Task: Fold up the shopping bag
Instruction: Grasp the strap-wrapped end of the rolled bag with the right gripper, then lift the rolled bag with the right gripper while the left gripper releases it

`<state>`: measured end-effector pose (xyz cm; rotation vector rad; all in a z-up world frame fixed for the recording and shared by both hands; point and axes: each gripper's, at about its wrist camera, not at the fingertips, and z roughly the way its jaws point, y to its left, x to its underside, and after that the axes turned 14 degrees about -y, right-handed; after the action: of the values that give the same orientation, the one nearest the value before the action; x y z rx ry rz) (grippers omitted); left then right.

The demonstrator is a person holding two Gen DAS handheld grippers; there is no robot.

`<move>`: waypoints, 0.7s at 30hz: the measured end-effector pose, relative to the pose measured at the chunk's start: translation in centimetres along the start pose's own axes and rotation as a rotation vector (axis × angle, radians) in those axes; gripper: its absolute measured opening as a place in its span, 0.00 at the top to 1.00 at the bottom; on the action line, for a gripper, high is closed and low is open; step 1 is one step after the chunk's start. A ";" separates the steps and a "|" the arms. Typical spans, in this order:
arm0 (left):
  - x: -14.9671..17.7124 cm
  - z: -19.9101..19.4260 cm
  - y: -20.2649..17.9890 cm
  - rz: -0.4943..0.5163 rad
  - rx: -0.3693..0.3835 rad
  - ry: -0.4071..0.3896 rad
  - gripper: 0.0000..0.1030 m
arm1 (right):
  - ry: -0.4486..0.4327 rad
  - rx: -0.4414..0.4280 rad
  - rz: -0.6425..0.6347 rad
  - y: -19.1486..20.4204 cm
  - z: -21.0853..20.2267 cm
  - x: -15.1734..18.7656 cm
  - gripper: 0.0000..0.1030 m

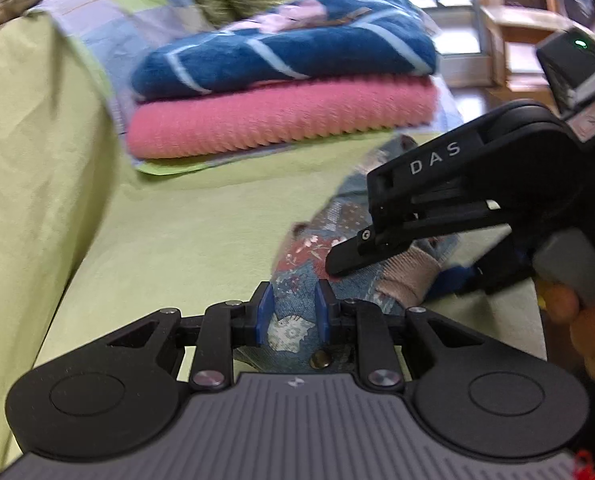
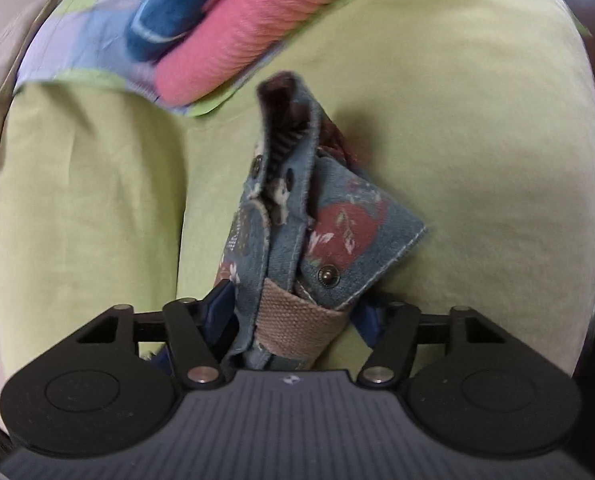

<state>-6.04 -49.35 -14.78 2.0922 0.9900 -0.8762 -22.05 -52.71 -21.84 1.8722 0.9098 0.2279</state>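
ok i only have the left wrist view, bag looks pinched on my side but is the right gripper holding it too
Observer: Yes. In the right wrist view the right gripper is closed on the shopping bag at its beige strap.
Operator: any snaps visible from there
Observer: One brass snap faces the camera on a folded flap.
Operator: is the bag flat
Observer: No, its far end stands up, gaping open above the green sheet.
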 end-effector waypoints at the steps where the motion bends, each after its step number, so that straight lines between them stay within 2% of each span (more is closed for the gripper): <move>1: -0.3 -0.2 0.7 -0.004 0.040 0.016 0.72 | 0.020 -0.016 -0.006 -0.2 0.1 -0.4 0.46; 2: -0.6 -0.3 1.8 -0.022 0.086 0.031 0.66 | 0.042 -0.033 -0.010 -0.5 0.2 -0.9 0.48; 5: -1.1 0.4 5.3 -0.091 0.206 0.079 0.66 | 0.086 -0.067 -0.060 -0.5 0.6 -2.1 0.48; 8: -1.3 2.7 8.4 -0.182 0.334 0.127 0.61 | 0.117 -0.086 -0.134 0.3 1.1 -2.8 0.48; 9: -1.3 3.5 9.3 -0.212 0.381 0.138 0.55 | 0.129 -0.095 -0.147 0.3 1.0 -3.1 0.48; 13: -0.9 7.6 11.7 -0.312 0.555 0.186 0.44 | 0.165 -0.126 -0.156 -0.3 1.4 -4.0 0.48; 18: 0.7 11.7 13.0 -0.404 0.679 0.231 0.14 | 0.188 -0.146 -0.152 -0.6 2.0 -4.6 0.49; 21: 1.8 12.8 13.5 -0.457 0.749 0.202 0.14 | 0.200 -0.156 -0.143 -0.8 2.4 -4.9 0.49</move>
<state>2.26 -65.32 -19.77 2.6528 1.4418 -1.4583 -24.63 -57.56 -22.52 1.6535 1.1249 0.3928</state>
